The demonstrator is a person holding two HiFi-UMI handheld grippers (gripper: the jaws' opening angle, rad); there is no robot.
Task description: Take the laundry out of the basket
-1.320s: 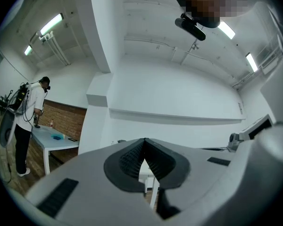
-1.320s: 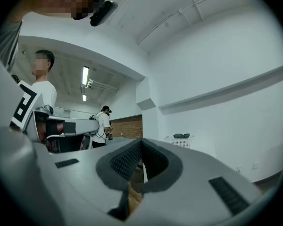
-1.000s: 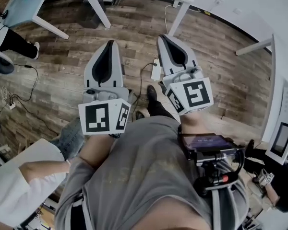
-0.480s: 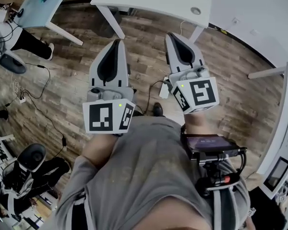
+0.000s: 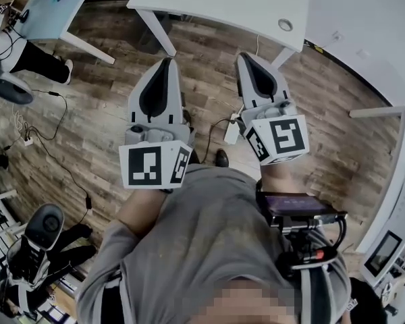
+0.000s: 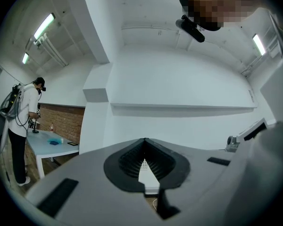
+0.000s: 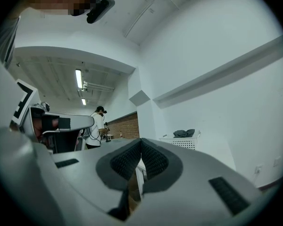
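**Basket lies ahead-right**

Both sets of jaws are pressed together and empty: left hand-held gripper point(image 6: 144, 145), right hand-held gripper point(image 7: 140, 145). Dark grey crumpled laundry point(image 7: 184, 133) heaps in the white perforated plastic basket point(image 7: 179, 141), well apart, ahead-right of the right one, which seems nearer.

This is looking like a research lab: white rectangular tables point(image 5: 223, 2) are standing on a brown wood-plank floor point(image 5: 101, 106), black cables point(image 5: 57, 159) are trailing across it, long ceiling tube lights point(image 6: 43, 26) are glowing, and a person wearing a headset and backpack point(image 6: 20, 121) is working beside a red-brick wall point(image 6: 61, 122).
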